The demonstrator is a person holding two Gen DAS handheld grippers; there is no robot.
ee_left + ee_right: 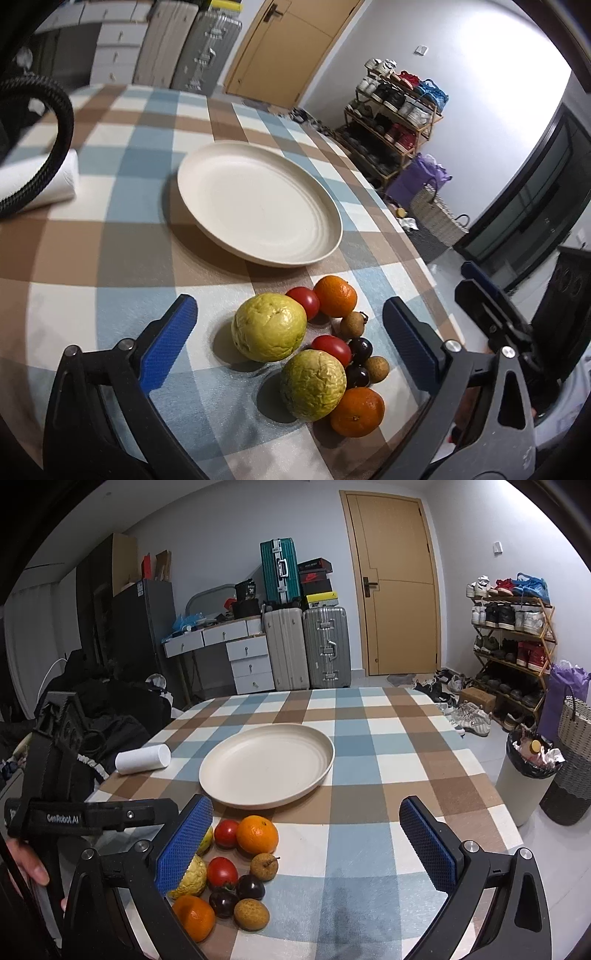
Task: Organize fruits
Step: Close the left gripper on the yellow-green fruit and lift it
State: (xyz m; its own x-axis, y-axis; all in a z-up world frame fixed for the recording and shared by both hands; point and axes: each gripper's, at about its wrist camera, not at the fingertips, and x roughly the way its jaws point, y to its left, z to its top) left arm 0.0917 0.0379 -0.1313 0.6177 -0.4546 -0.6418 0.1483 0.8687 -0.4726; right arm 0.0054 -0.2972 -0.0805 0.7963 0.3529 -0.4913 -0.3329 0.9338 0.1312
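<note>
A heap of fruit lies near the table's front edge: two yellow-green guavas (269, 327) (313, 385), two oranges (335, 296) (357, 411), two red tomatoes (303, 302) (331, 348), dark cherries (360, 349) and brown longans (352, 324). Behind it sits an empty cream plate (258, 203) (266, 766). My left gripper (288, 328) is open, its blue pads on either side of the heap. My right gripper (308, 842) is open too, the heap (236, 867) beside its left finger (184, 843), which hides part of the guavas.
A checked cloth (384, 738) covers the table. A white paper roll (143, 758) lies at the left edge. A bin (526, 775) and a woven basket (570, 760) stand on the floor to the right. A hand (27, 864) holds the left gripper's body.
</note>
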